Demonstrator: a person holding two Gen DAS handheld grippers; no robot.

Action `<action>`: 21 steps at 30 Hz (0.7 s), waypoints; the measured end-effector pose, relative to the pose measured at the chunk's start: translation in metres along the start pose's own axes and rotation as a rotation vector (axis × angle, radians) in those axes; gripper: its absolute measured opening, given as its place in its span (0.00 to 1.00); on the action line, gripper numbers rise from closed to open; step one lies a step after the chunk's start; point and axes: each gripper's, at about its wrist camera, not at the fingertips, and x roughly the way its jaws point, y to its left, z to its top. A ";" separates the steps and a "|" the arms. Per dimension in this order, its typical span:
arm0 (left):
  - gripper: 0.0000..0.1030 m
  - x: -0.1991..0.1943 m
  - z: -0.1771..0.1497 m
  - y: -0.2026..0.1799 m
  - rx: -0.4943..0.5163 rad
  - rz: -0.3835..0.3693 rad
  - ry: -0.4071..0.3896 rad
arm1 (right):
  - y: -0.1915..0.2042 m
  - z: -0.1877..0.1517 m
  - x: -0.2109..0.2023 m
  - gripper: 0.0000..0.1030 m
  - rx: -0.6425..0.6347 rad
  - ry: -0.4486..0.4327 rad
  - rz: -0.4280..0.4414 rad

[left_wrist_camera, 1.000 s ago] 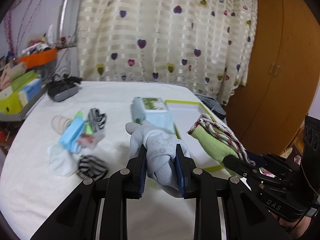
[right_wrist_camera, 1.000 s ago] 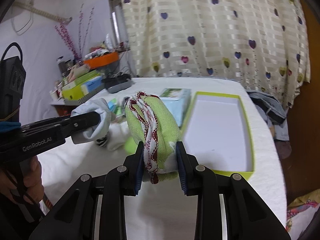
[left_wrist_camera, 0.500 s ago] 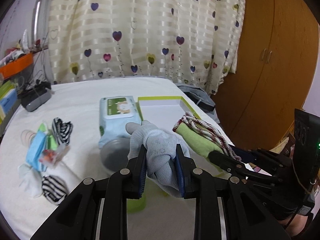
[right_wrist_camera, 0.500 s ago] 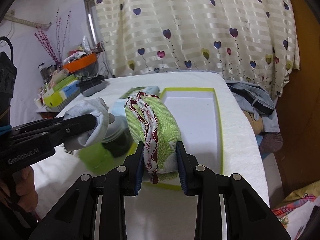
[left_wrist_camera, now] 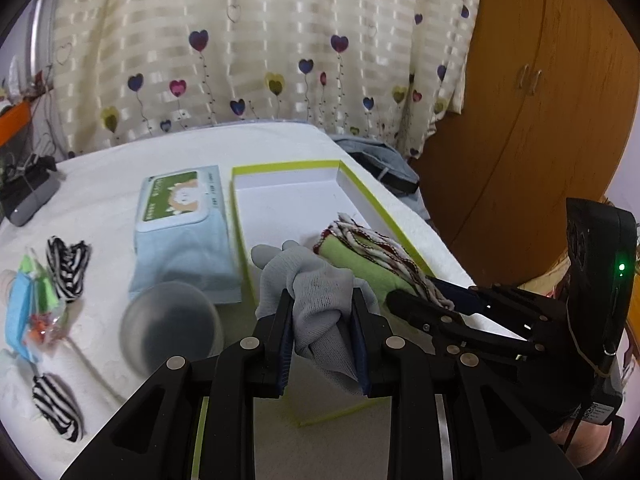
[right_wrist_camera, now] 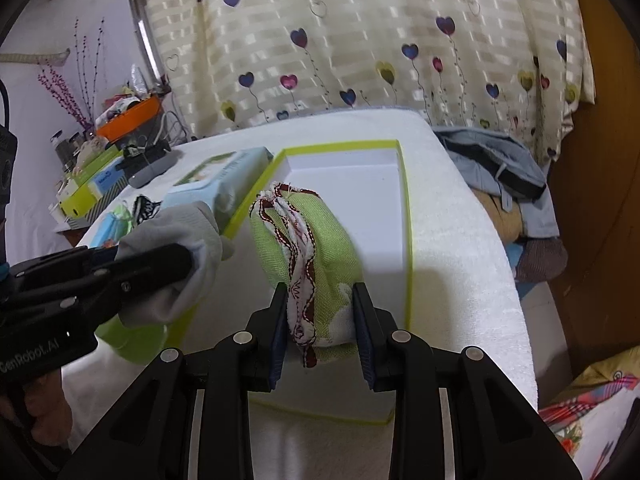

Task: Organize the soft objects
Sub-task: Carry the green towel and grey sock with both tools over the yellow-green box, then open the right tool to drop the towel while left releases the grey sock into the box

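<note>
Your left hand-held gripper (left_wrist_camera: pixel 322 330) pinches a grey sock (left_wrist_camera: pixel 316 292) — held above the near edge of the green-rimmed box (left_wrist_camera: pixel 286 166). Your right hand-held gripper (right_wrist_camera: pixel 320 330) clamps a green cloth bundle (right_wrist_camera: pixel 310 248) over the box's white floor — both off the surface (left_wrist_camera: pixel 104 176).

Tray (left_wrist_camera: pixel 384 208) floor bare, open from above. Wipes pack (left_wrist_camera: pixel 188 240) hard against tray's left wall; cup (left_wrist_camera: pixel 172 324) just in front of pack. Striped socks (left_wrist_camera: pixel 66 264), packets crowd far left. Bed strip right of tray clear.
</note>
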 end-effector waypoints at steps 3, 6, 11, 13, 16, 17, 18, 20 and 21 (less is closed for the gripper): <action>0.23 0.010 0.003 -0.002 0.006 0.000 0.014 | -0.003 0.002 0.002 0.37 0.009 0.003 0.010; 0.24 0.020 0.004 -0.004 0.011 -0.003 0.035 | -0.008 0.005 0.002 0.40 0.018 -0.005 -0.002; 0.28 0.035 0.005 -0.004 0.005 -0.008 0.070 | -0.011 0.007 -0.004 0.42 0.010 -0.020 -0.010; 0.31 0.038 0.005 -0.003 0.001 -0.006 0.083 | -0.010 0.009 -0.007 0.42 -0.001 -0.024 -0.012; 0.36 0.034 0.005 -0.002 -0.005 -0.019 0.072 | -0.011 0.010 -0.012 0.42 0.003 -0.033 -0.017; 0.37 0.031 0.006 -0.002 -0.002 -0.020 0.061 | -0.012 0.009 -0.013 0.42 0.011 -0.035 -0.016; 0.37 0.028 0.006 -0.002 0.000 -0.021 0.054 | -0.012 0.009 -0.014 0.42 0.018 -0.037 -0.017; 0.37 0.022 0.007 -0.001 -0.002 -0.022 0.040 | -0.012 0.009 -0.018 0.42 0.025 -0.045 -0.025; 0.37 0.019 0.007 -0.001 -0.004 -0.022 0.034 | -0.012 0.008 -0.020 0.42 0.025 -0.047 -0.026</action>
